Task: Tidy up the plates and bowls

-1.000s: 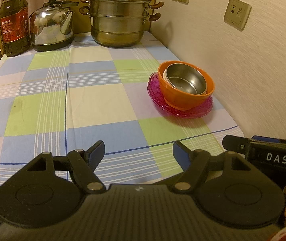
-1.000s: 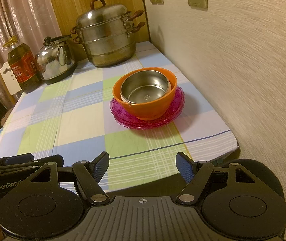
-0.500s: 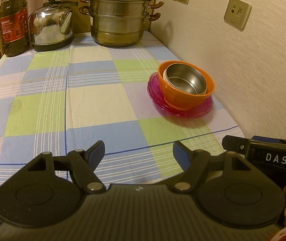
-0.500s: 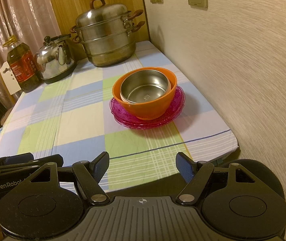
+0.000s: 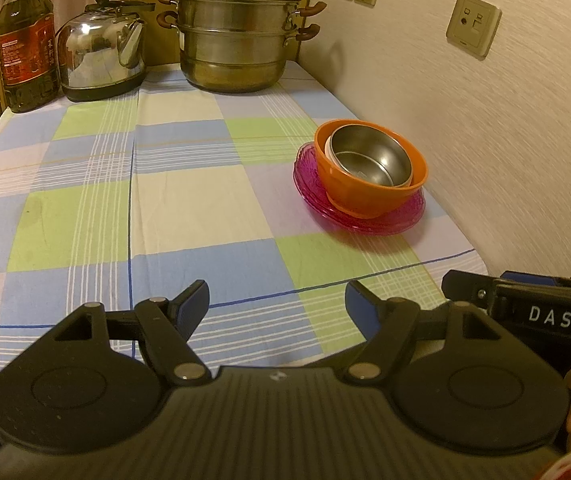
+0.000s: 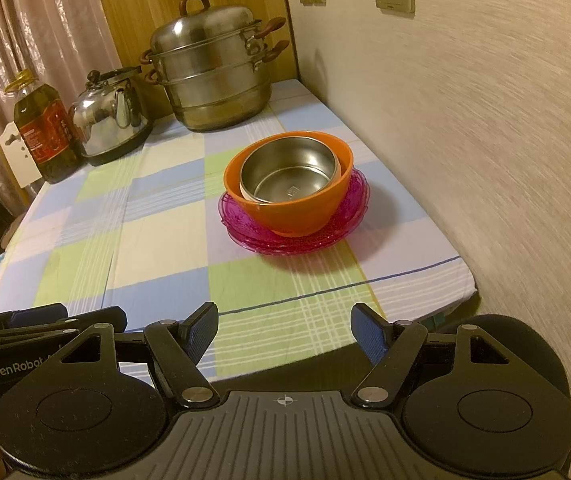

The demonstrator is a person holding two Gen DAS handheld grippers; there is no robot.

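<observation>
A steel bowl [image 5: 371, 156] sits inside an orange bowl [image 5: 369, 194], which stands on stacked pink glass plates [image 5: 405, 216] near the wall on the checked tablecloth. The same stack shows in the right wrist view: steel bowl [image 6: 289, 176], orange bowl [image 6: 293, 216], pink plates [image 6: 349, 224]. My left gripper [image 5: 277, 304] is open and empty above the table's near edge. My right gripper [image 6: 285, 332] is open and empty, also at the near edge, well short of the stack.
A steel steamer pot [image 5: 237, 36], a kettle [image 5: 101, 56] and an oil bottle [image 5: 25, 48] stand along the far edge. The wall [image 5: 505, 140] runs close along the right of the stack. The right gripper's body [image 5: 525, 304] shows at the left view's right edge.
</observation>
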